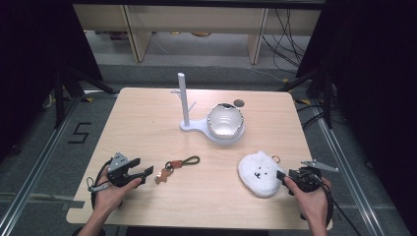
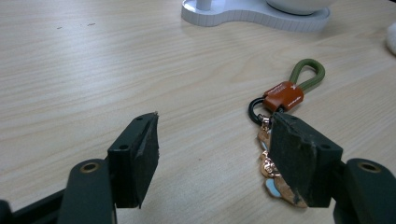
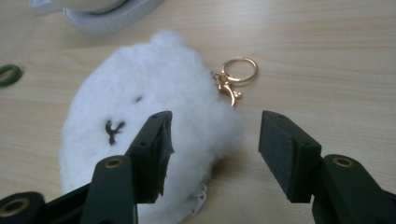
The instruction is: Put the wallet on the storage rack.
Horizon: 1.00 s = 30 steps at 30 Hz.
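Note:
A keychain (image 1: 177, 164) with an olive loop, an orange tag and a gold charm lies on the wooden table, just right of my left gripper (image 1: 145, 173). In the left gripper view the jaws of my left gripper (image 2: 212, 158) stand open, and the keychain (image 2: 285, 95) lies past the right jaw, its charm partly hidden behind it. A white fluffy bear-face pouch (image 1: 259, 173) with a gold ring (image 1: 276, 159) lies at the front right. My right gripper (image 1: 284, 176) sits at its right edge. Its jaws (image 3: 215, 149) are open around the pouch's (image 3: 154, 93) near corner; ring (image 3: 239, 70) beyond.
A white stand (image 1: 186, 105) with an upright pegged post and a base holding a silvery bowl (image 1: 225, 120) sits mid-table. A small dark disc (image 1: 239, 103) lies behind the bowl. Table edges run close to both hands at the front.

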Tool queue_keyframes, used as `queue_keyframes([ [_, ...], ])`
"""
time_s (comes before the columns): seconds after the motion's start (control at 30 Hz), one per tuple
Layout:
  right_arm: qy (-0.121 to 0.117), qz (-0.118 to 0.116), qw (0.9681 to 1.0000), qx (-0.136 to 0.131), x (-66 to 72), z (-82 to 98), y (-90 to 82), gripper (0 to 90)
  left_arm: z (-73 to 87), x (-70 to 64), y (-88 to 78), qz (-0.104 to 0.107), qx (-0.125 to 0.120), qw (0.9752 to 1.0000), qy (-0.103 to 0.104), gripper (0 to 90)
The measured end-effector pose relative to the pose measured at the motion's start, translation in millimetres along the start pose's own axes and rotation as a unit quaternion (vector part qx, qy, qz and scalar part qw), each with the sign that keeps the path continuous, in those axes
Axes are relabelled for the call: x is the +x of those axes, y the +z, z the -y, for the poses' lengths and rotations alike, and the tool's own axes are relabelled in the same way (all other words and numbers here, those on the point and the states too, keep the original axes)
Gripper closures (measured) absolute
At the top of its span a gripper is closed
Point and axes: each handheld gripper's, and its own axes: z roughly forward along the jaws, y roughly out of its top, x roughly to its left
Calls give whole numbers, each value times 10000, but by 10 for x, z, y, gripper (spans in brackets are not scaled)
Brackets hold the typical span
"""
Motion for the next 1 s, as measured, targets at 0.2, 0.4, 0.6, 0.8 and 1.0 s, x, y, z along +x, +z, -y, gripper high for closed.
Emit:
queue_keyframes([
  [0.2,-354,-263,9939,1011,-81,-283,7,430,-55,-36,25,-9,3,10000,31,328],
  [0.4,-693,-527,9851,1481,-126,-479,60,454,-63,-70,30,29,51,10000,67,332],
  [0.6,-762,-237,9736,2140,-38,-682,93,466,-40,-43,22,52,34,10000,29,334],
  [0.8,-900,-204,9604,2628,42,-851,257,474,-41,-47,35,107,38,9999,30,335],
  [1.0,-1105,-254,9461,3032,84,-933,418,478,-43,-45,41,94,25,10000,2,336],
])
